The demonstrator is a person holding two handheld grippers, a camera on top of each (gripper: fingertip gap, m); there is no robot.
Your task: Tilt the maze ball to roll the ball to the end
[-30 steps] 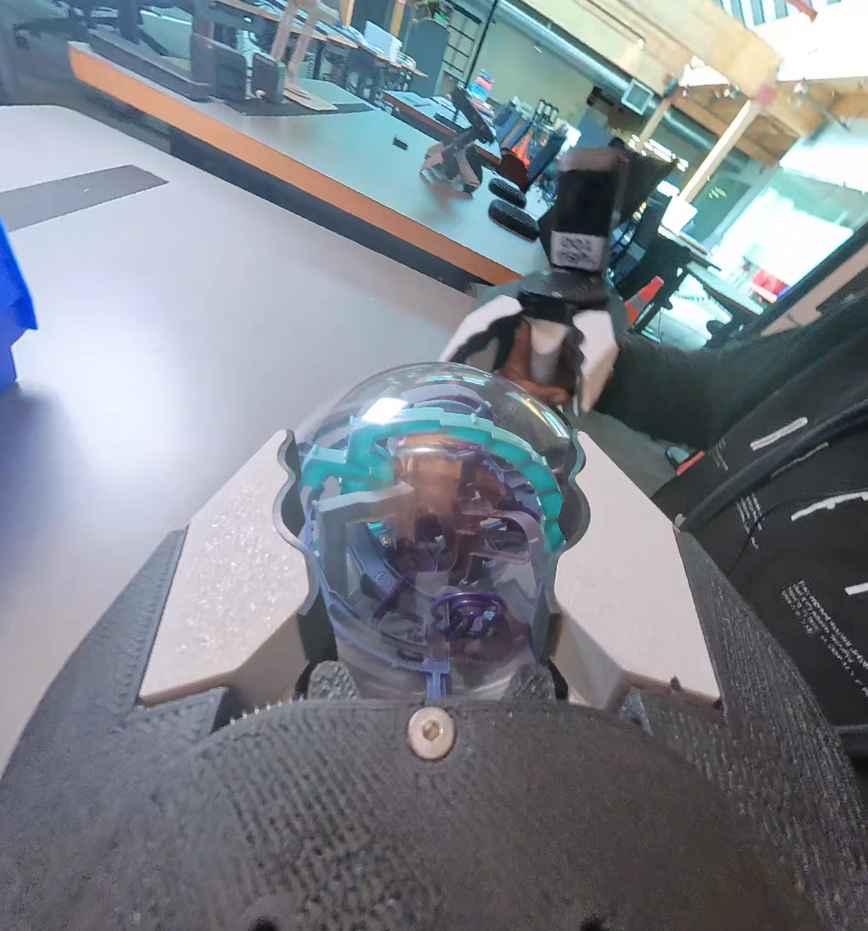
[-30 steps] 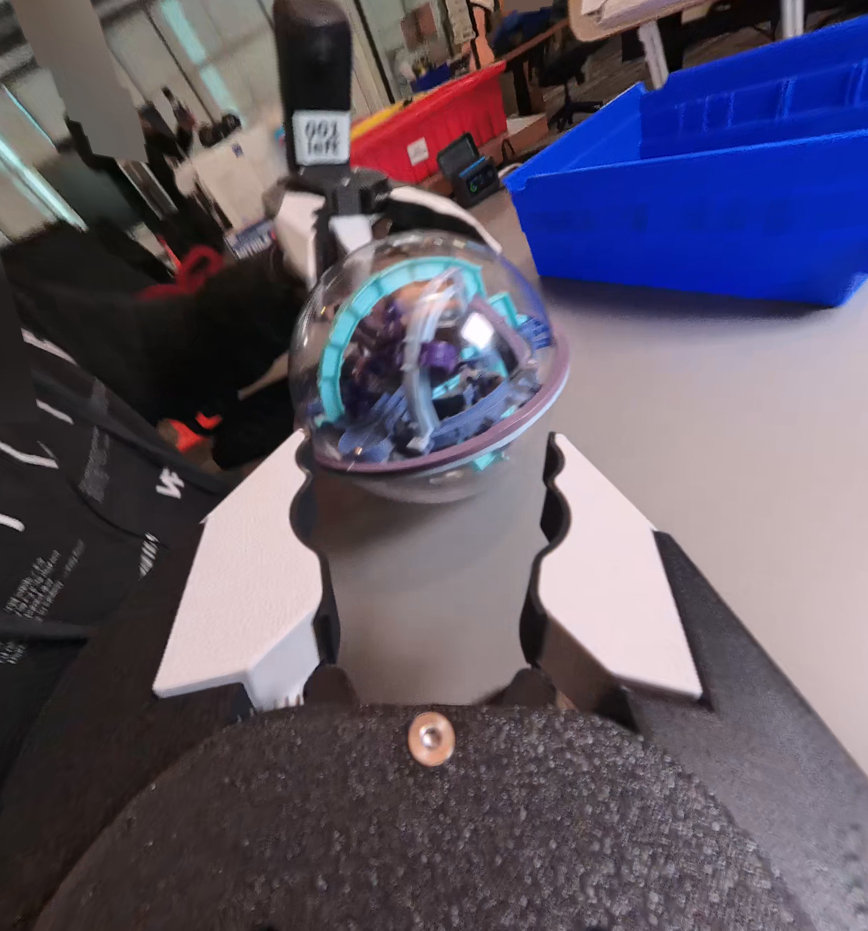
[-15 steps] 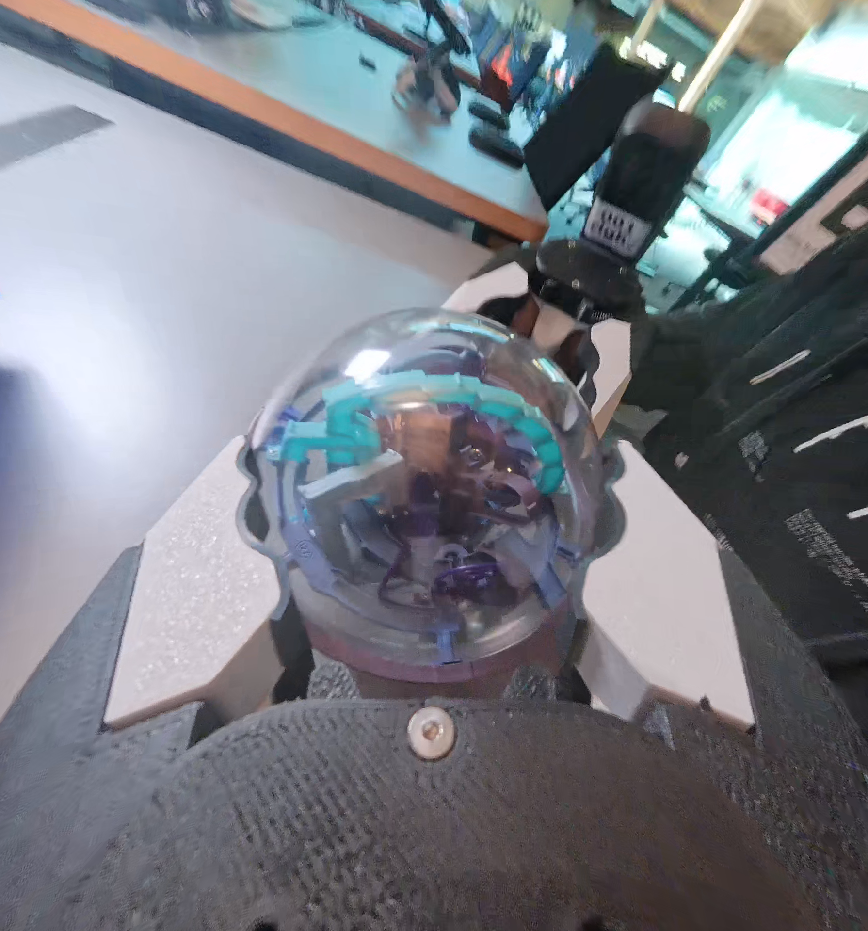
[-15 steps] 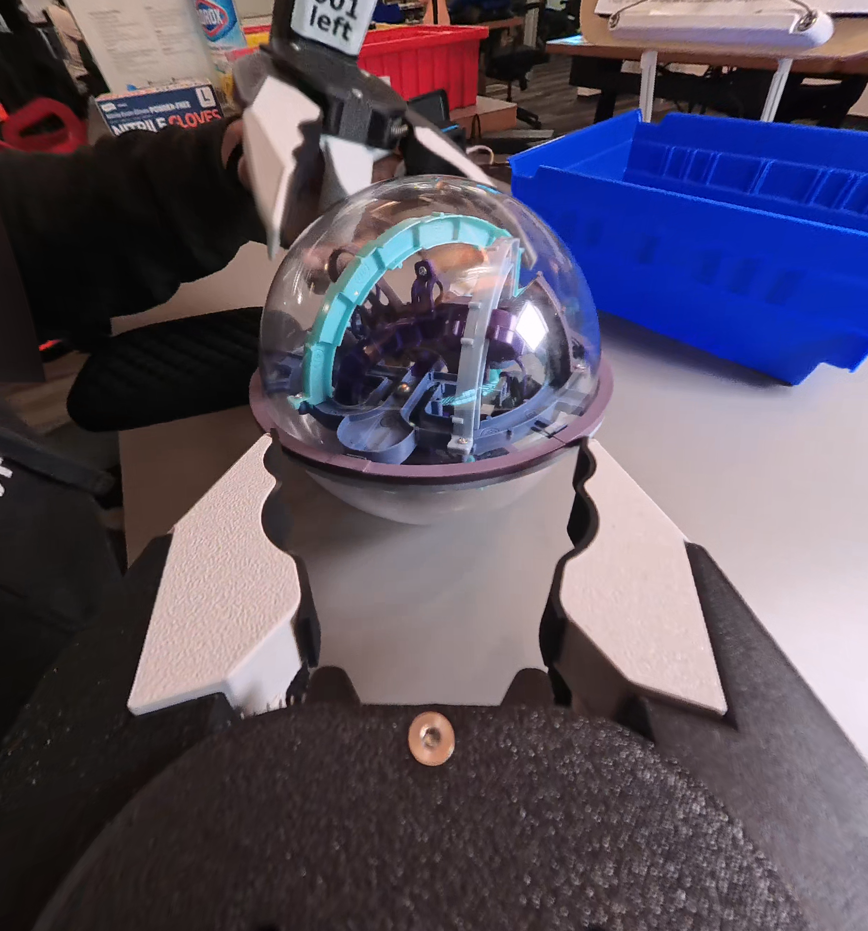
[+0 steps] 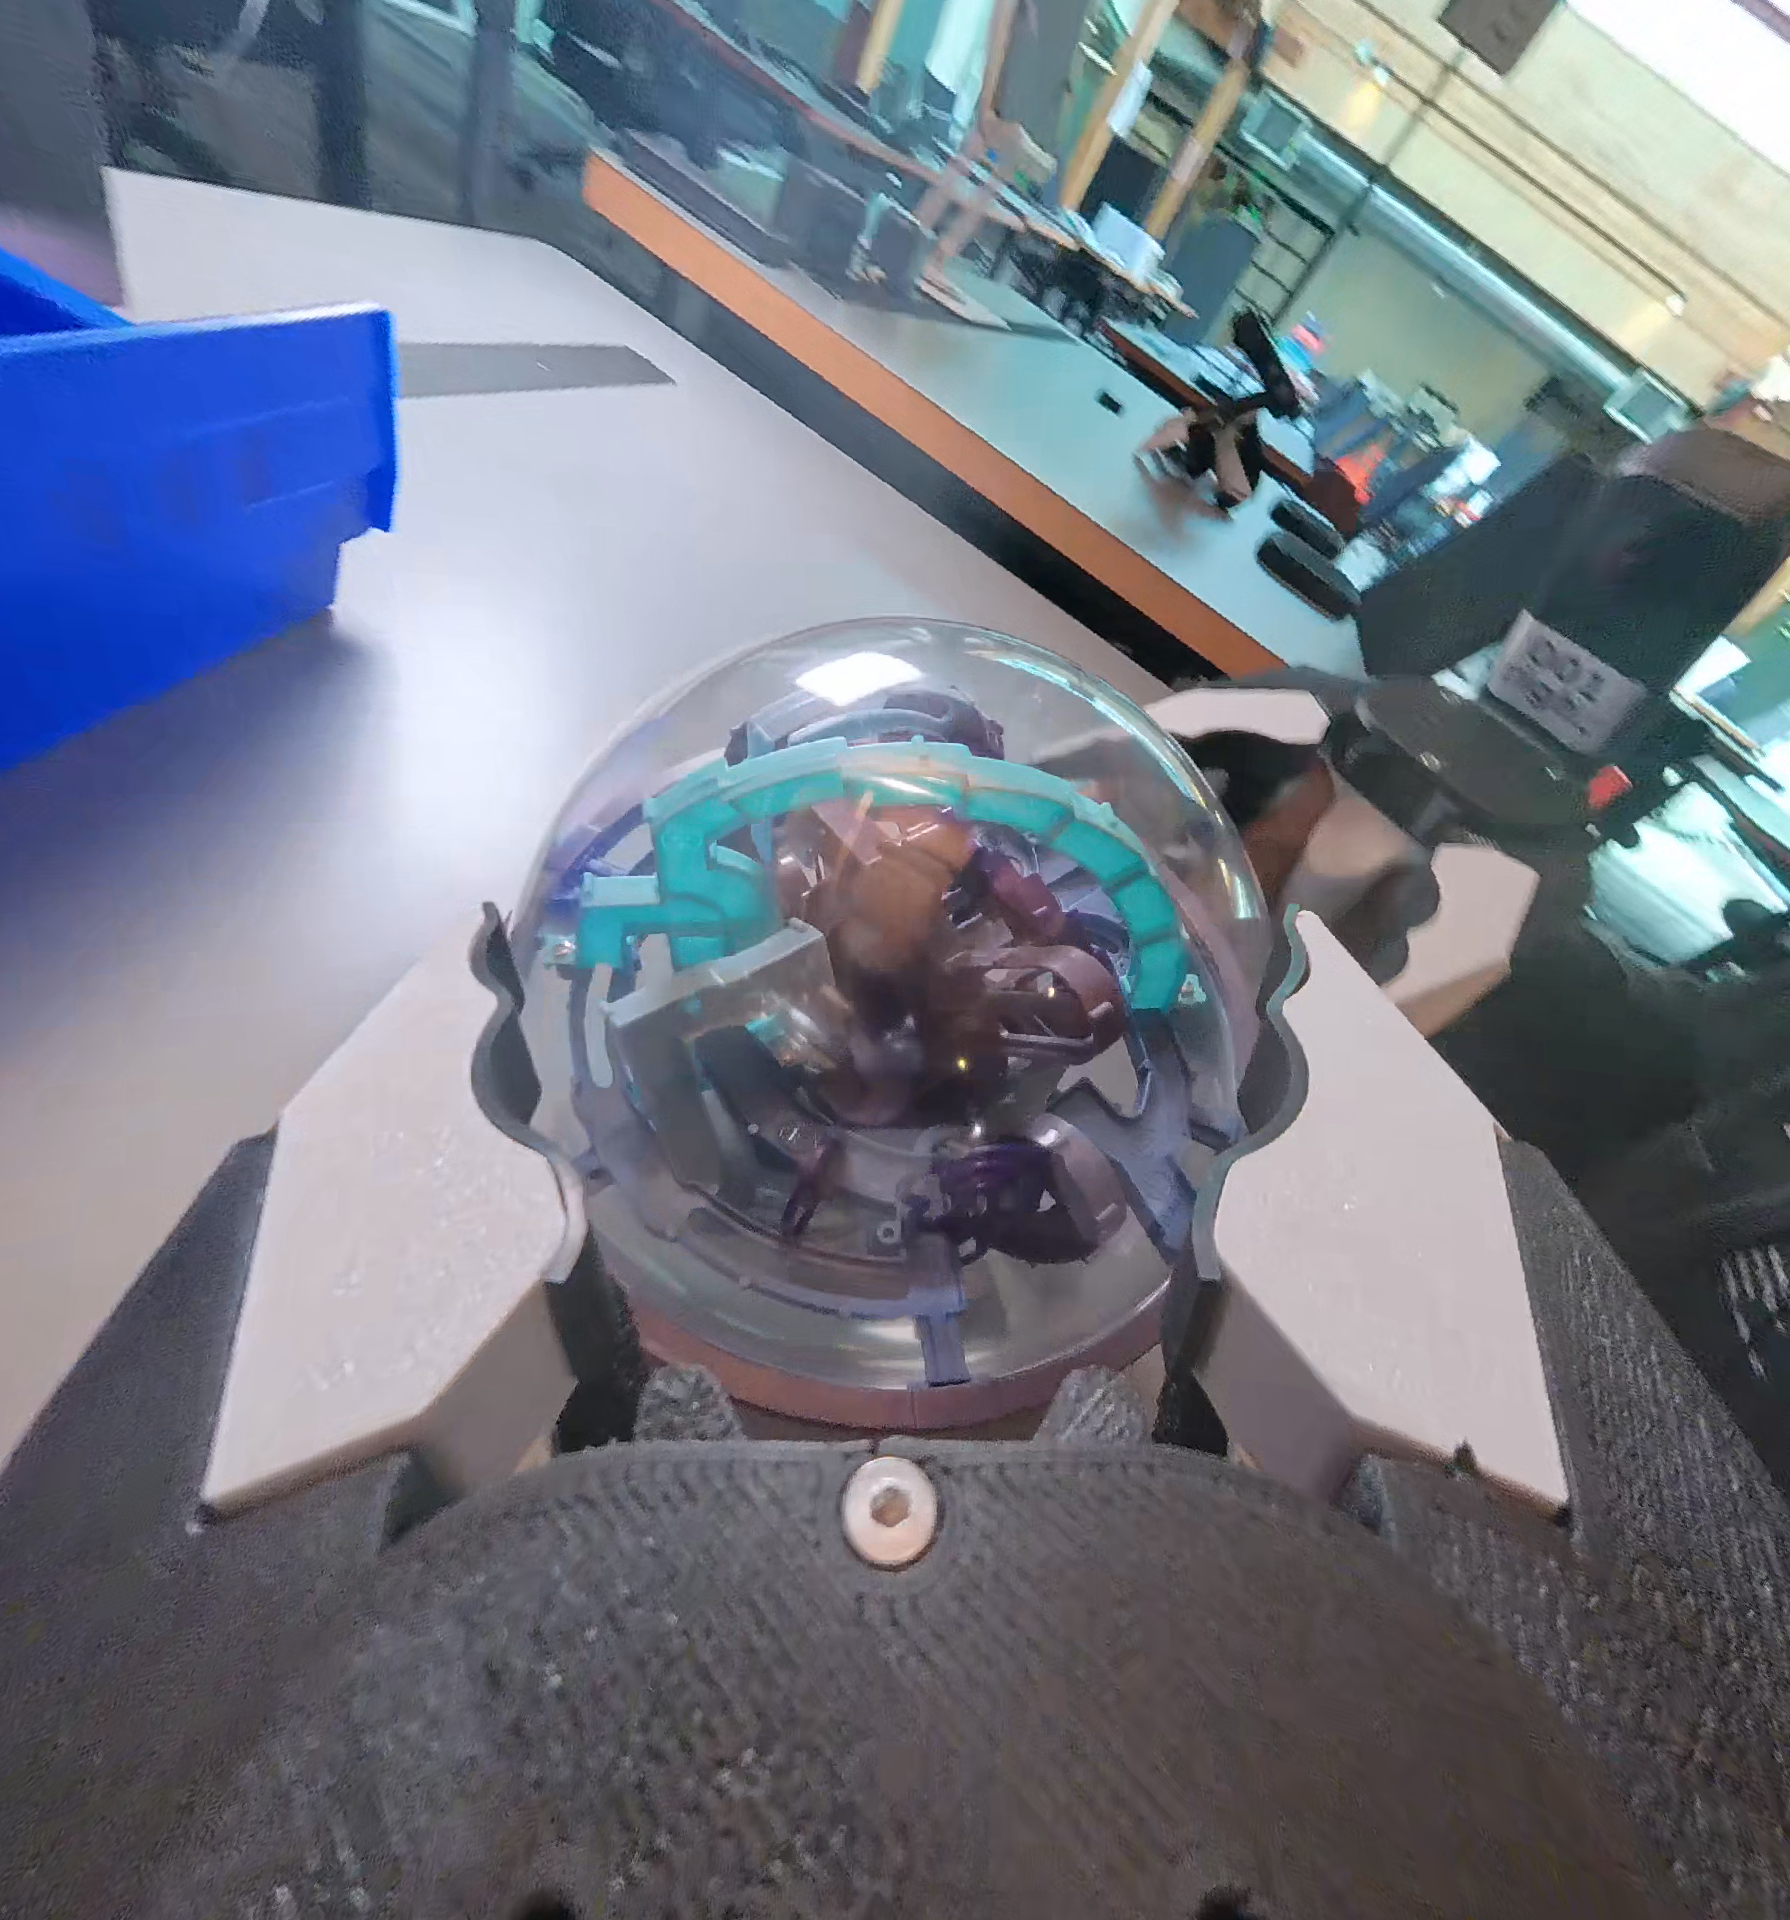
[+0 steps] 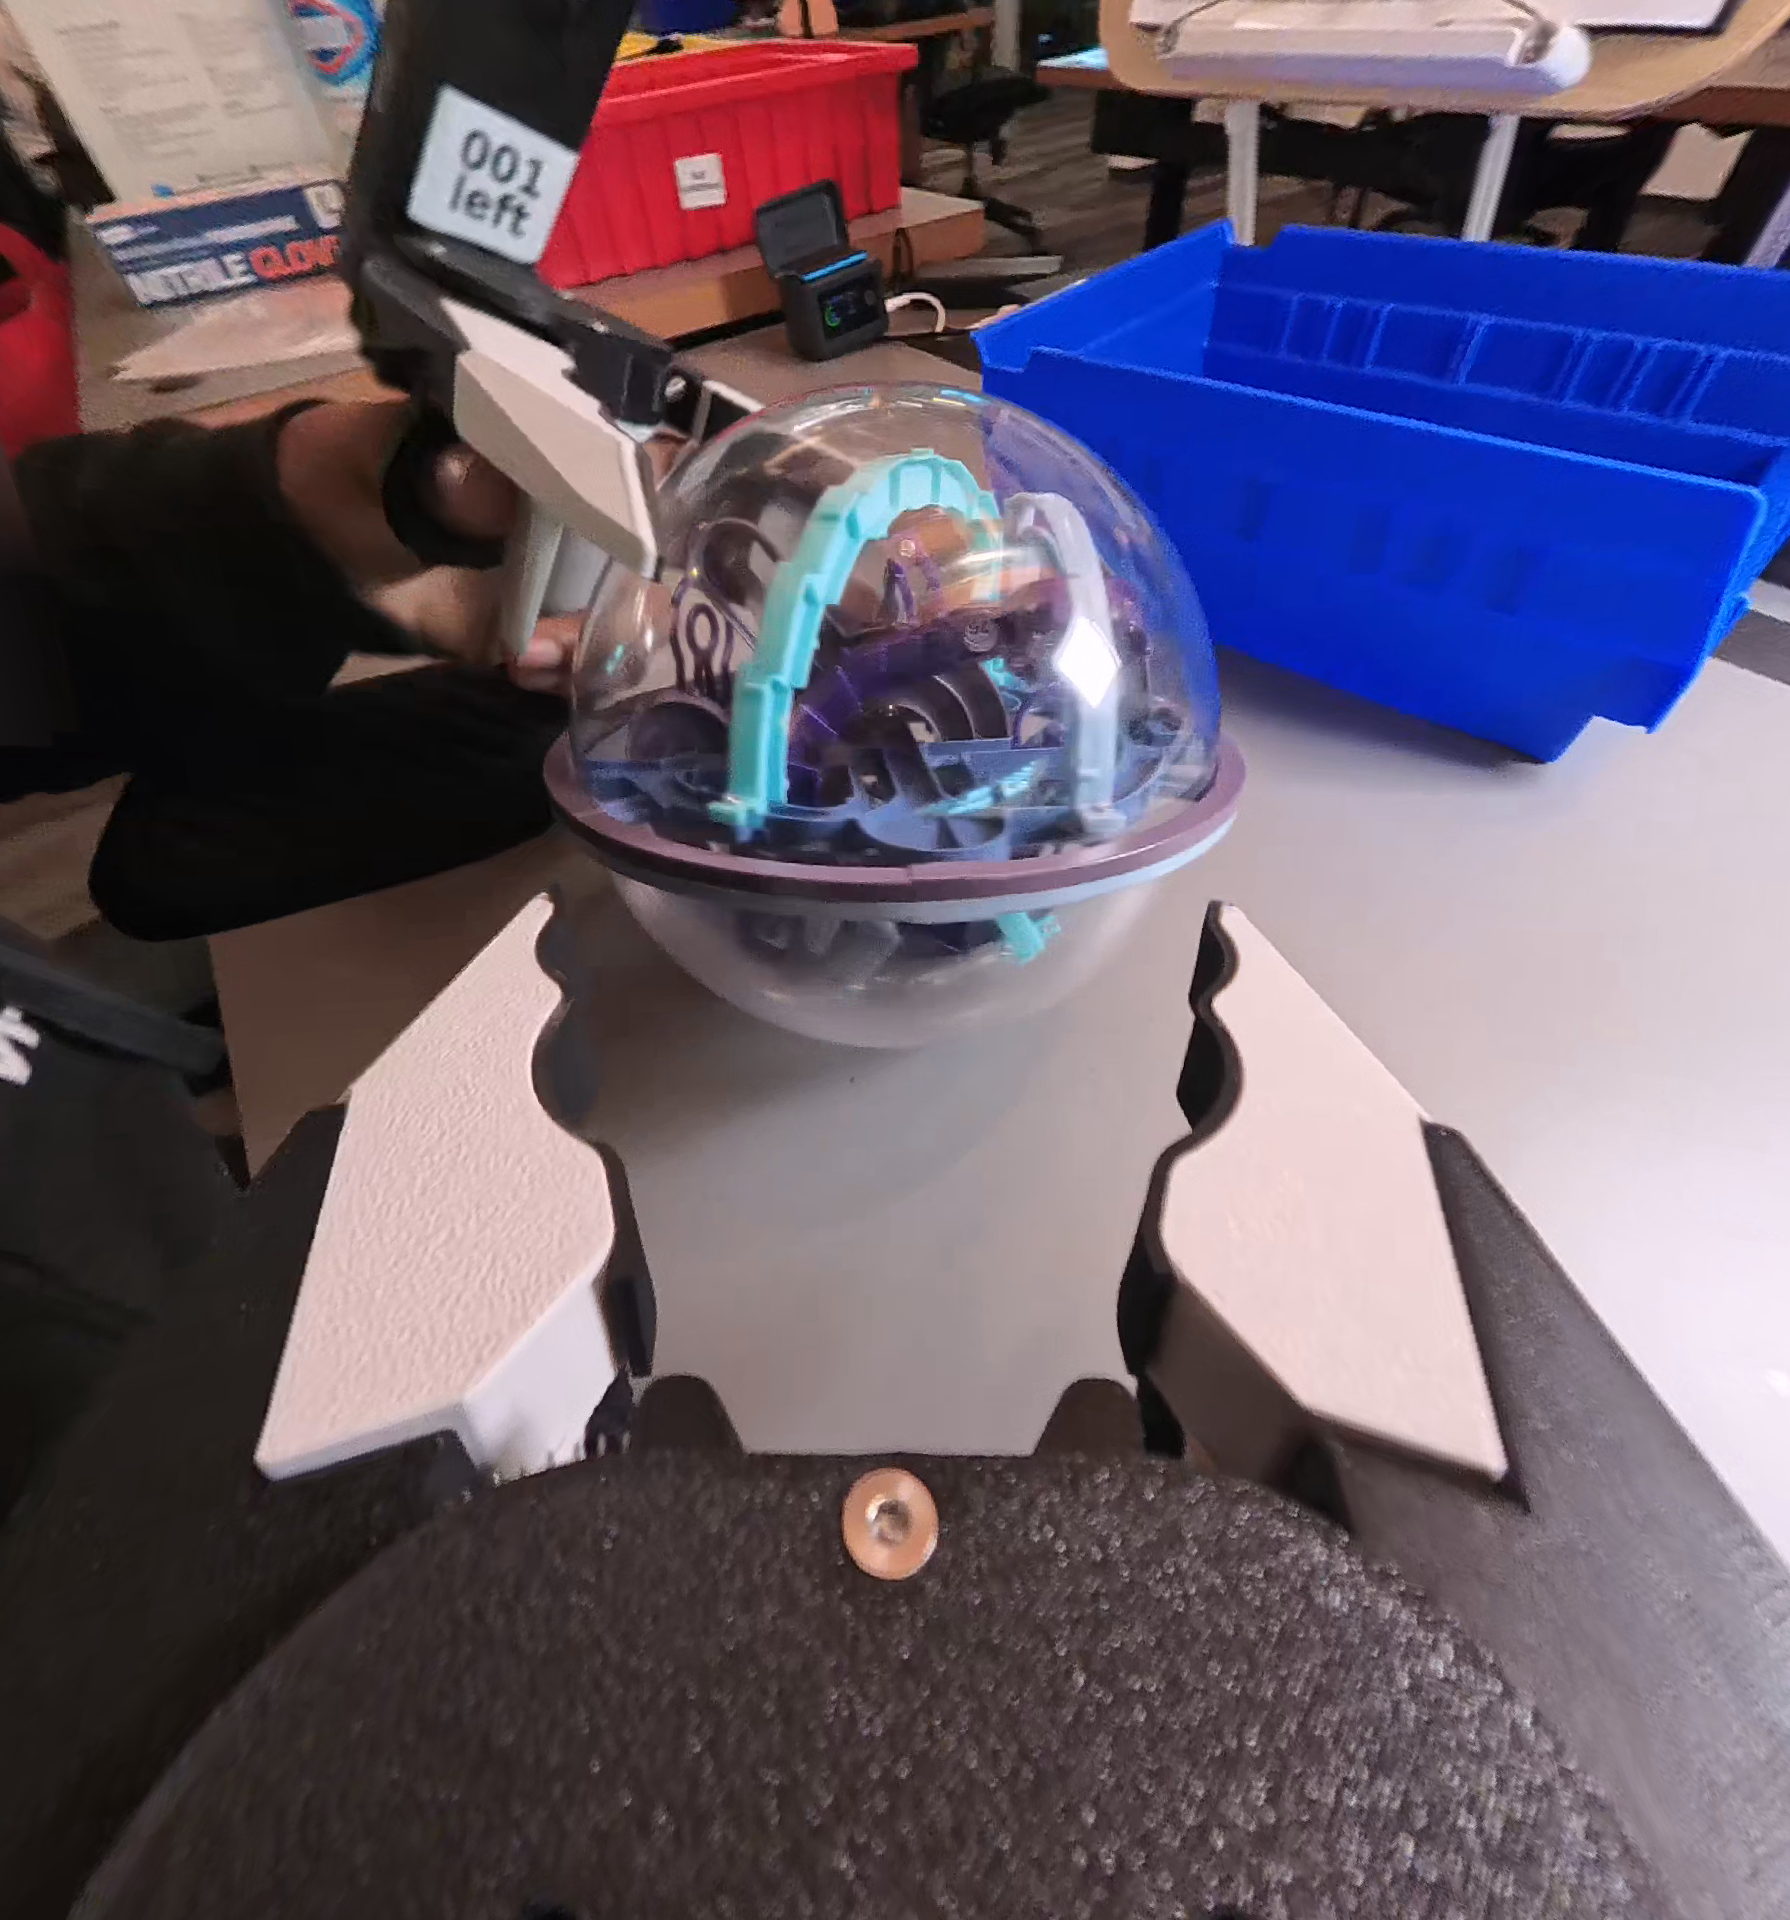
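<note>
The maze ball (image 6: 891,727), a clear sphere with teal, purple and grey tracks and a purple rim, rests level on the grey table (image 6: 1493,1039). In the left wrist view the ball (image 5: 891,997) stands between my left gripper's (image 5: 888,914) spread white fingers (image 5: 403,1195), which do not press on it. The right wrist view shows that gripper's near finger (image 6: 558,468) at the dome's upper left. My right gripper (image 6: 880,914) is open and empty, with the ball just ahead of its fingertips. It shows blurred beyond the ball in the left wrist view (image 5: 1369,831).
A blue bin (image 6: 1442,499) stands on the table right of the ball, and it shows at the left in the left wrist view (image 5: 143,499). A person's dark sleeve (image 6: 247,675) lies behind the ball. A red bin (image 6: 745,135) and a small black device (image 6: 829,291) stand farther back.
Both grippers' jaws have widened. My left gripper has let go of the ball, which went from tilted to level on the table. My right gripper has drawn back a little.
</note>
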